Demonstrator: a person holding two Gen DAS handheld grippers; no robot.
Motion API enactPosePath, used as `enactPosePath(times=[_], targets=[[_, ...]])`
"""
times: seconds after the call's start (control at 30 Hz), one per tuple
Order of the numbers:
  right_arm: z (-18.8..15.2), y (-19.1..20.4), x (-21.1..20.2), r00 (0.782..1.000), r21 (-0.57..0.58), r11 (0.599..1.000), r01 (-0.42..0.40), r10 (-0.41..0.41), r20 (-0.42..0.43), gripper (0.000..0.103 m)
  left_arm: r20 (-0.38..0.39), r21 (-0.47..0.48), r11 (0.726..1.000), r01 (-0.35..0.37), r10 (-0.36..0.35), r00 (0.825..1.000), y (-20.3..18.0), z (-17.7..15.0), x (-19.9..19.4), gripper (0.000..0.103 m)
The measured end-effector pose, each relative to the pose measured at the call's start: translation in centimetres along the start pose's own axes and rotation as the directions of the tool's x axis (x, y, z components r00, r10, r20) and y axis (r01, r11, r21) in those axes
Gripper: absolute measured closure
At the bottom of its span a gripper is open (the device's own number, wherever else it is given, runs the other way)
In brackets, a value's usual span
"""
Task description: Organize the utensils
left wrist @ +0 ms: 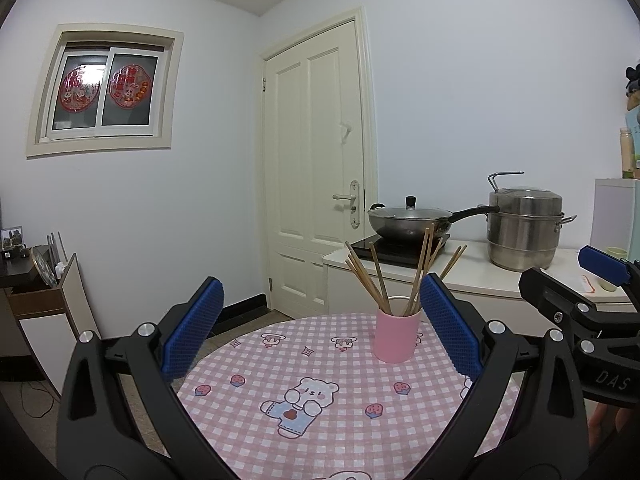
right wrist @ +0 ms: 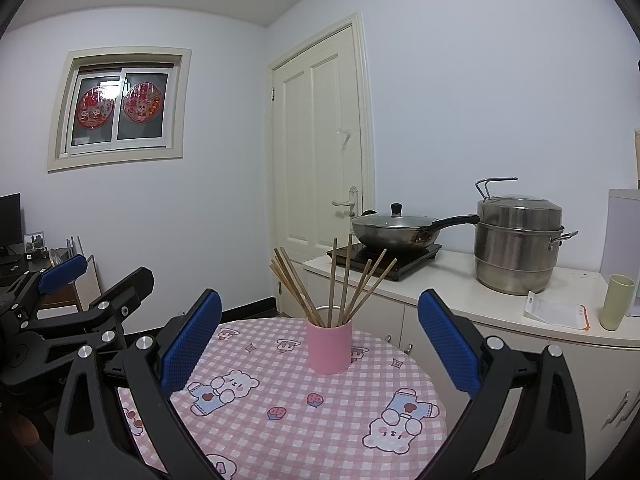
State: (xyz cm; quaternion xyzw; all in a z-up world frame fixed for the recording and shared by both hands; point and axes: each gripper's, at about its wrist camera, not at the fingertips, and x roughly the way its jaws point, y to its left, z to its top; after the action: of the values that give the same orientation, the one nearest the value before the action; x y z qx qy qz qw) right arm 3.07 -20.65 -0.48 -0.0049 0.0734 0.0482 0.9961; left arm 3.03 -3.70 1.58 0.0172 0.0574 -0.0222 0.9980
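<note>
A pink cup (left wrist: 396,334) stands upright on a round table with a pink checked cloth (left wrist: 320,400). Several wooden chopsticks (left wrist: 384,276) stand in it, fanned out. My left gripper (left wrist: 320,320) is open and empty, held above the table's near side, with the cup just inside its right finger. My right gripper (right wrist: 320,328) is open and empty; the cup (right wrist: 329,346) and chopsticks (right wrist: 340,284) sit midway between its fingers, farther off. Each gripper shows at the edge of the other's view.
A white counter (right wrist: 460,284) behind the table holds a lidded wok (right wrist: 394,232) on a cooktop, a steel steamer pot (right wrist: 516,240), a green cup (right wrist: 616,302) and a notepad. A door (right wrist: 320,160) is behind. A low cabinet (left wrist: 44,304) stands at the left.
</note>
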Motion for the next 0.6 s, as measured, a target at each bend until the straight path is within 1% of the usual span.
enactPosePath(times=[0.6], targets=[[-0.03,0.31,-0.05,1.000,0.002,1.000,-0.005,0.005,-0.002,0.008,0.000,0.005,1.000,-0.008,0.008,1.000,0.00,0.09,-0.02,0.006]])
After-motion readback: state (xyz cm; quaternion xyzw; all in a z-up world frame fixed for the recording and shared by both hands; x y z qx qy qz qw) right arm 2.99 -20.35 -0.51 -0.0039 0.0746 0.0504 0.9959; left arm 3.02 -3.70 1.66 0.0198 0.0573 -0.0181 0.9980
